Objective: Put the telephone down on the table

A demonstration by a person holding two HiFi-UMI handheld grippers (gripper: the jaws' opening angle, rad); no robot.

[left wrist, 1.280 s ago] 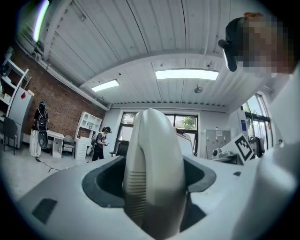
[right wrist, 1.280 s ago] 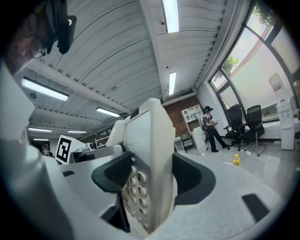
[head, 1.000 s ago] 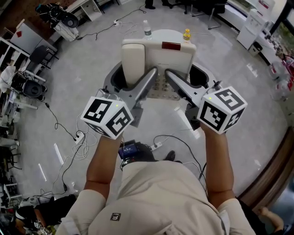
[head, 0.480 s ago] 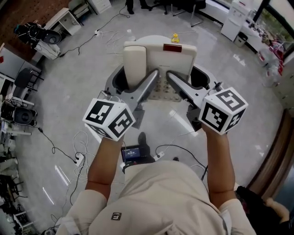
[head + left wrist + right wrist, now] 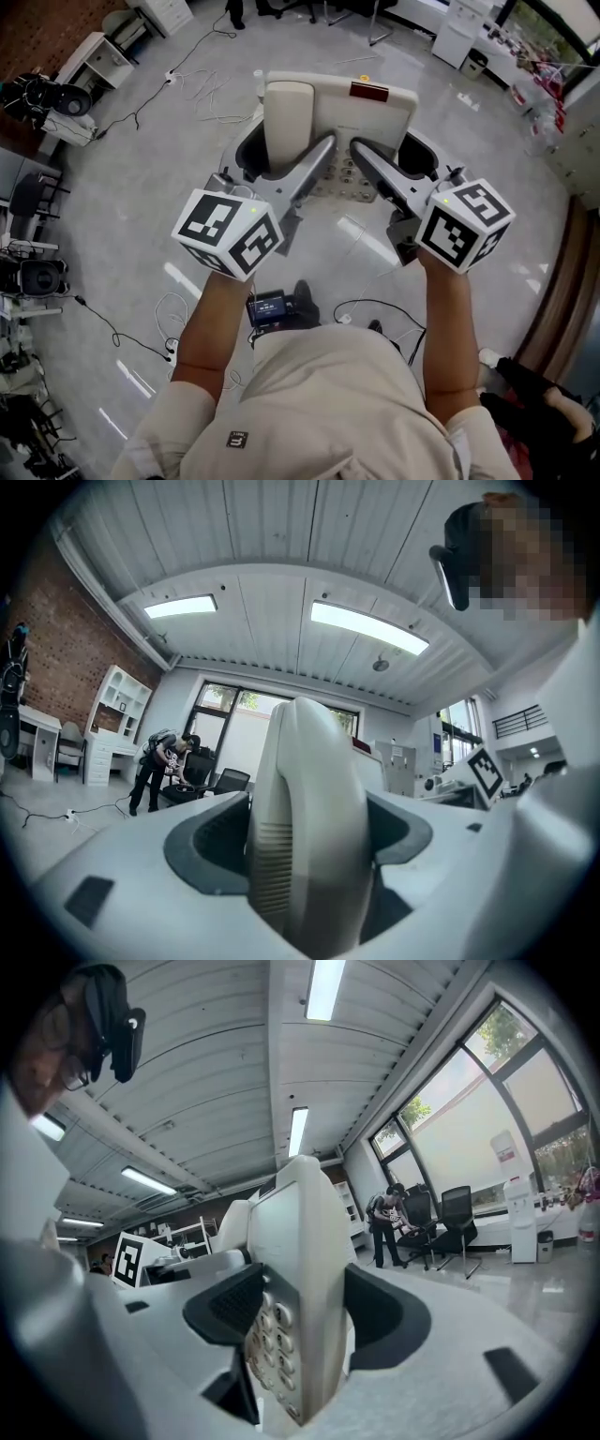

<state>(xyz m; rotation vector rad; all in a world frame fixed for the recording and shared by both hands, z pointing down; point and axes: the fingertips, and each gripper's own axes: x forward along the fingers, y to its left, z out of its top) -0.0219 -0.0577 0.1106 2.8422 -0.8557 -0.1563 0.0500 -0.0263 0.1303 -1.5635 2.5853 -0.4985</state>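
left gripper (image 5: pixel 281 161) clamps the telephone (image 5: pixel 375 117) by its handset (image 5: pixel 288 111), right gripper (image 5: pixel 389 161) clamps its keypad (image 5: pixel 270 1333) side.

We're in a big open-plan office that doubles as a lab. There's a polished grey floor (image 5: pixel 141 216) with loose cables (image 5: pixel 171 317) trailing across it, and a white desk (image 5: pixel 89 52) against the edge. One side is a brick wall (image 5: pixel 56 658) with white shelving (image 5: pixel 117 710). Long light panels (image 5: pixel 366 627) run along the ribbed ceiling. Tall windows (image 5: pixel 487 1119) fill the far end, with black office chairs (image 5: pixel 459 1208) in front of them and a person (image 5: pixel 386 1218) bending over one.
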